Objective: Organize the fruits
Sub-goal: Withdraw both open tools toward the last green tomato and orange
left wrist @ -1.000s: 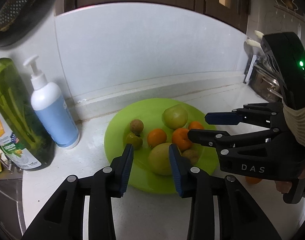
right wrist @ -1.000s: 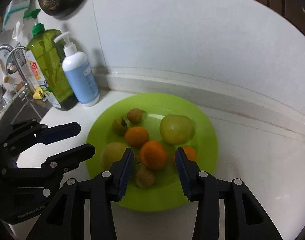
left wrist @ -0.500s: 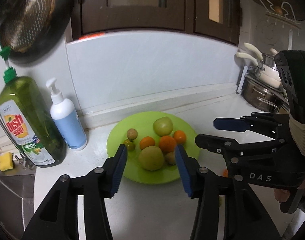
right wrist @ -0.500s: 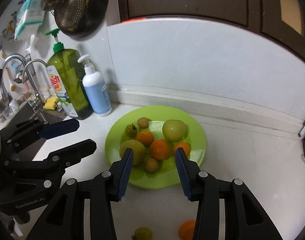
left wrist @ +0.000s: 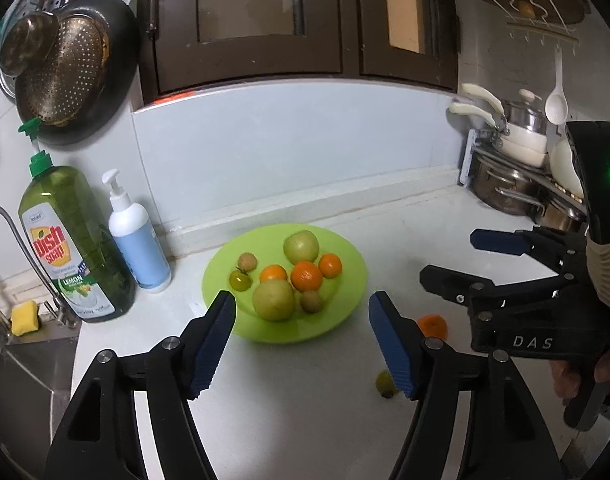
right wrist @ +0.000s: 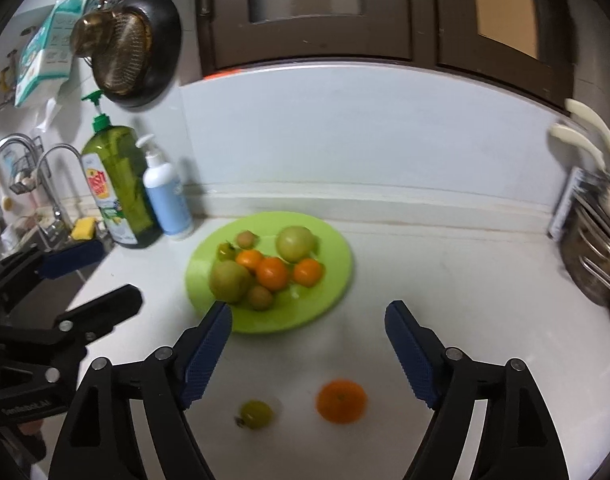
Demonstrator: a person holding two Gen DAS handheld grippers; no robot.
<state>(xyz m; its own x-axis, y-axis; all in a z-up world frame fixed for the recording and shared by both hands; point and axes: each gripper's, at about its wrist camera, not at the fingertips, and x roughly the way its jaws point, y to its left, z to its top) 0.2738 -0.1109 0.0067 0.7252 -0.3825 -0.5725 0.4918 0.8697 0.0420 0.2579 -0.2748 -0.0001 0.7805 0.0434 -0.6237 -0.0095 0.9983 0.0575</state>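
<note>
My right gripper [right wrist: 307, 354] hangs over the white counter [right wrist: 445, 280] with its jaws spread wide and nothing between them; my left gripper [left wrist: 301, 340] is just as wide and bare. Nearest me, loose on the counter, lie a small green fruit [right wrist: 257, 413] and an orange [right wrist: 341, 401], well apart from the plate. Beyond them the green plate [right wrist: 329, 296] holds two large green fruits, three oranges, two brownish small fruits and a small green one. Behind its left edge stand a white pump bottle [right wrist: 165, 196] and a green dish soap bottle [right wrist: 115, 184] near the wall.
</note>
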